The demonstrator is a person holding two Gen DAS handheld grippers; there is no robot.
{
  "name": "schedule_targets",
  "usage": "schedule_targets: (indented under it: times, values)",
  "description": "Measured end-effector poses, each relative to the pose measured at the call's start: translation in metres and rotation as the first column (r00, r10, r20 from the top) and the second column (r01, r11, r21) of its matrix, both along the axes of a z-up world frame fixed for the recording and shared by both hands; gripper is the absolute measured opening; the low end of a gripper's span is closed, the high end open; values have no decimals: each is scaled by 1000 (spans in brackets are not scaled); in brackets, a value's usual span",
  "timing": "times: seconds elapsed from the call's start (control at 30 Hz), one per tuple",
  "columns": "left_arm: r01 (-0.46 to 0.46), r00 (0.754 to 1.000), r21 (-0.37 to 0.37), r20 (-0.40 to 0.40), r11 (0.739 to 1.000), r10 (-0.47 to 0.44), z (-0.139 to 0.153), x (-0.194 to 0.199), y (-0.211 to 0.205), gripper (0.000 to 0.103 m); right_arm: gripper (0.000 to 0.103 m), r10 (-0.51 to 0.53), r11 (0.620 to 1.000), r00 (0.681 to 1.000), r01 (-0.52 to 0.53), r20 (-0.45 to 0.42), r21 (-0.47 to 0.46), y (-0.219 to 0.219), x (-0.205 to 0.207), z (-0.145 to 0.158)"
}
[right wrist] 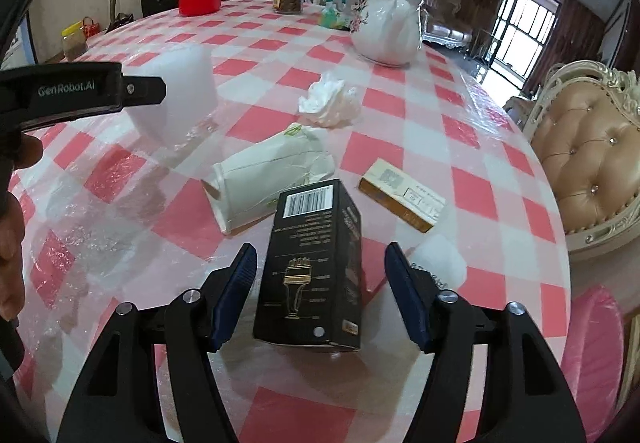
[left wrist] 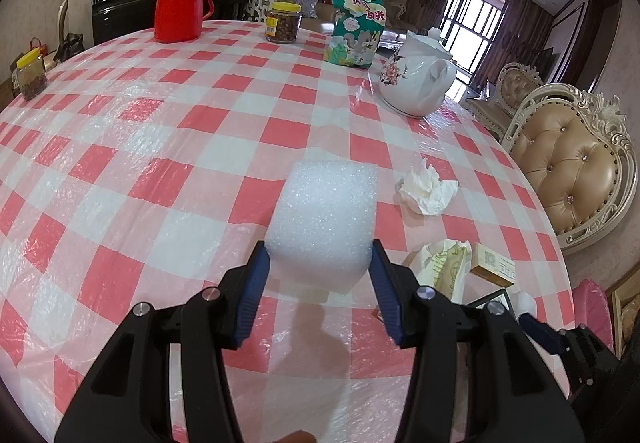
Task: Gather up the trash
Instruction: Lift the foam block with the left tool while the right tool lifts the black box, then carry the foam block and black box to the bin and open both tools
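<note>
1. Blue-padded fingers of the left gripper (left wrist: 320, 263) pinch a white foam block (left wrist: 324, 215) from both sides, with the block lifted clear of the red-and-white checked table (left wrist: 160, 163) and its shadow on the cloth beneath.
2. Spread wide, the right gripper (right wrist: 320, 267) flanks an upright black box (right wrist: 312, 267) printed with a barcode; neither pad touches the carton.
3. Behind the black box, at 12 o'clock in the right wrist view, a flattened white paper bag (right wrist: 268, 179) lies on its side, with a crumpled tissue (right wrist: 330, 103) farther back.
4. At 2 o'clock from the box a flat yellow-and-white carton (right wrist: 402, 199) rests near the table's edge; a small white foam scrap (right wrist: 440, 263) sits just beyond the right finger.
5. Along the far side stand a red thermos (left wrist: 180, 1), a yellow-lidded jar (left wrist: 283, 23), a green snack bag (left wrist: 356, 23) and a white teapot (left wrist: 416, 79).
6. A second yellow-lidded jar (left wrist: 30, 77) stands at 9 o'clock; a tufted armchair (left wrist: 576, 167) crowds the table at 3 o'clock.
</note>
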State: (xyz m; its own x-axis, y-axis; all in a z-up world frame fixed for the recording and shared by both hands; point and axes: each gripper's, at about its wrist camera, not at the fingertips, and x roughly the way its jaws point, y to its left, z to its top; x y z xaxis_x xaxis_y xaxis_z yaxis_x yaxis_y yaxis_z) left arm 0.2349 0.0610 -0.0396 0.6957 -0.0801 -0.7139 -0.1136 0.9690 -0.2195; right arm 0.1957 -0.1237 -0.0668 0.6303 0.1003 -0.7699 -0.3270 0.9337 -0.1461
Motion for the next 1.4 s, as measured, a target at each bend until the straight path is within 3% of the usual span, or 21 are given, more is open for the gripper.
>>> schedule_targets:
  times: [0.03,0.2,0.67,1.1,1.4]
  values:
    - [0,1000,0,0,1000,0,0,0,1,49,46,1,1000,1000,-1,-5,-5,0,1,-1]
    - [5,1000,1,2,1000,-5,1,1,0,49,40,11,999,1000,-11,-3,37,-6,0,4]
    - [49,995,25,86,998,-51,37,-16,-24,49,40,-32,983,998,21,62,181,-54,-14,43]
    - [179,975,50,127,983,-184,62,-29,-110,49,40,-175,961,979,147,101,236,-149,-33,61]
    - [333,932,67,126,941,-339,64,-43,-205,49,40,-290,932,952,256,103,255,-226,-52,59]
